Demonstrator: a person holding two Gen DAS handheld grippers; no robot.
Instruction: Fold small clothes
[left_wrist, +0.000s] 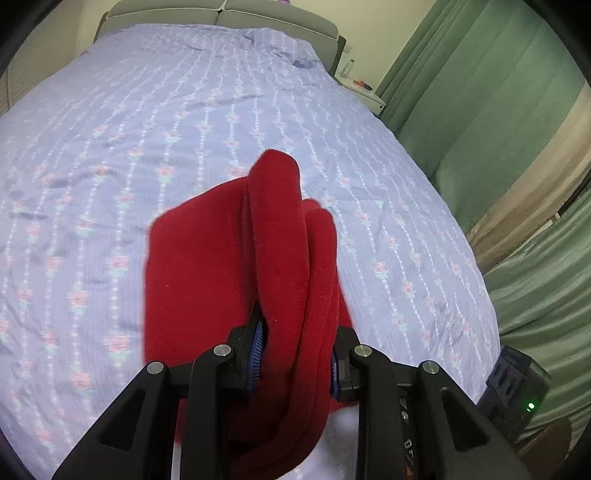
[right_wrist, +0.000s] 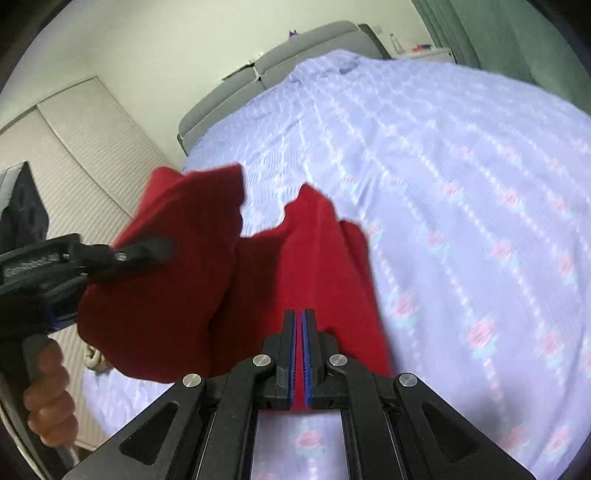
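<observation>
A red garment hangs bunched above the lilac flowered bed sheet. My left gripper is shut on a thick fold of it, blue pads pressing both sides. In the right wrist view the same red garment spreads across the lower left, over the bed sheet. My right gripper stands nearly shut with a thin strip of red cloth pinched between its blue pads. The left gripper reaches in from the left edge into the cloth, a person's hand on its grip.
A grey headboard closes the far end of the bed. Green curtains hang along the right side, with a white nightstand and a bottle beside them. White louvred doors stand on the other side.
</observation>
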